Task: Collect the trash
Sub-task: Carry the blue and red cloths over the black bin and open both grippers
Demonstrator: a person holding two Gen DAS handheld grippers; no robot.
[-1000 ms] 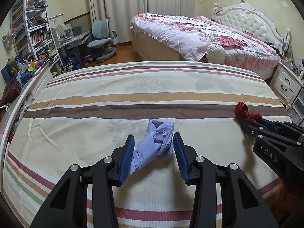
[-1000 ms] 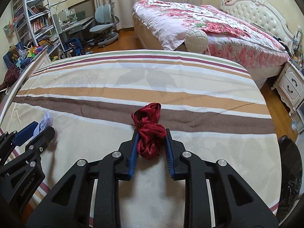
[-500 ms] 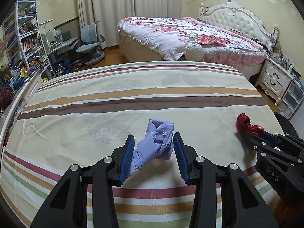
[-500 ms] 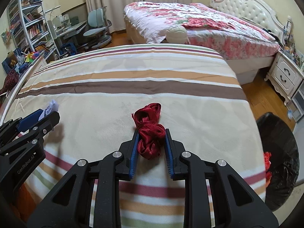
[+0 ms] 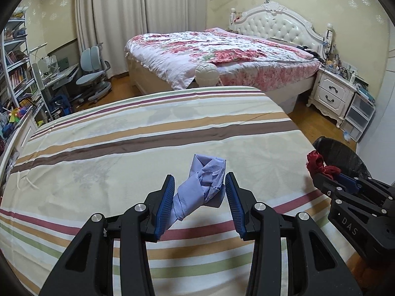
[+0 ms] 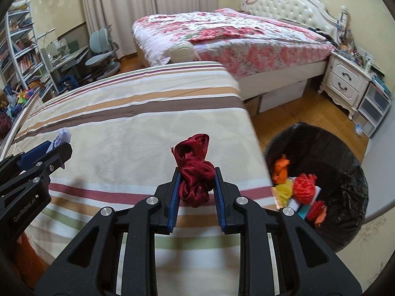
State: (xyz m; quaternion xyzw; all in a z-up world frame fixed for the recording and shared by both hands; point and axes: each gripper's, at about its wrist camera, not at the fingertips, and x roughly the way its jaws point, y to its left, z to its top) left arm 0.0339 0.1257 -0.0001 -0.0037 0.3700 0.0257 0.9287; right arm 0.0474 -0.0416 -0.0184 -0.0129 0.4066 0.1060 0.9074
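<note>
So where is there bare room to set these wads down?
The striped bedspread is bare from the grippers to its far edge by the floral bed. The wooden floor between nightstand and black trash bin is bare too. The bin's bottom is crowded with colourful scraps.

I'm working in a home bedroom. I'm over a striped bedspread [image 5: 138, 133]; beyond its far edge stands a double bed [image 5: 222, 56] with floral bedding and a white tufted headboard [image 5: 276, 22]. Right of that bed sits a white nightstand [image 5: 330, 93]; to its left, long curtains [image 5: 138, 19], a desk chair [image 5: 92, 74] and bookshelves [image 5: 14, 69].
</note>
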